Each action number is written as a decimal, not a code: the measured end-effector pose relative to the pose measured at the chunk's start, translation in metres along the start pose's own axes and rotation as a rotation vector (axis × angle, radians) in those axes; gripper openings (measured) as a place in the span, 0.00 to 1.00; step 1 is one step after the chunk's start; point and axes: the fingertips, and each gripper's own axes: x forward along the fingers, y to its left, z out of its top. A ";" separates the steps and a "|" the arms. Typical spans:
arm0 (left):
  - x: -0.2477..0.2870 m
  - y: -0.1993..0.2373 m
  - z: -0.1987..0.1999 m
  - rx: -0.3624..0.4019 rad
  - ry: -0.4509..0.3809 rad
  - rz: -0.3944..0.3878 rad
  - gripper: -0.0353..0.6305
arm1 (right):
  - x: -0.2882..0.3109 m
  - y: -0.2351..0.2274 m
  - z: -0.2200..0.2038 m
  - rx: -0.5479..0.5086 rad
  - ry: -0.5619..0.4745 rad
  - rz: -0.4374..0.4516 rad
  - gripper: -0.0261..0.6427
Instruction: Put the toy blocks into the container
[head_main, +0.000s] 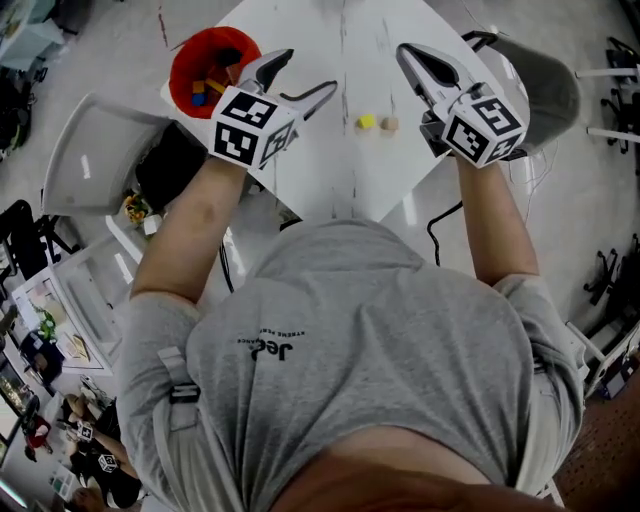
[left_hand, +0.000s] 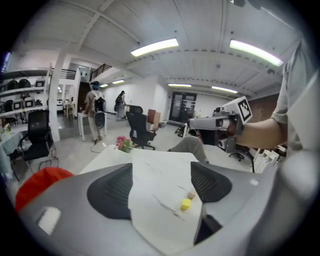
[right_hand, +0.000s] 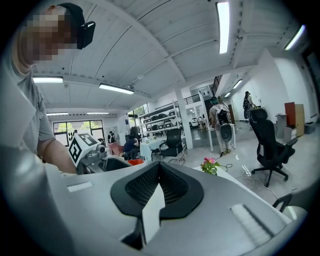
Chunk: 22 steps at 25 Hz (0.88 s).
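Toy blocks (head_main: 366, 122) lie between splayed left hand-held gripper (head_main: 310, 72) and pinched right hand-held gripper (head_main: 404, 52).

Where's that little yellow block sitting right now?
In the head view the yellow block lies on the white table, just left of a tan block and well right of the red container.

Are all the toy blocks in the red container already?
No, a yellow block and a tan block lie on the white table, outside the red container.

Grey printed T-shirt (head_main: 370, 340), grey left hand-held gripper (head_main: 310, 72), right hand-held gripper (head_main: 405, 52), black-and-white marker cubes (head_main: 245, 125)
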 end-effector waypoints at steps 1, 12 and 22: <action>0.013 -0.016 -0.008 0.005 0.026 -0.042 0.65 | -0.008 -0.005 -0.003 0.004 0.000 -0.014 0.04; 0.125 -0.106 -0.128 0.079 0.345 -0.230 0.65 | -0.096 -0.064 -0.054 0.092 0.019 -0.156 0.04; 0.164 -0.118 -0.202 0.181 0.544 -0.210 0.63 | -0.144 -0.095 -0.087 0.154 0.024 -0.224 0.04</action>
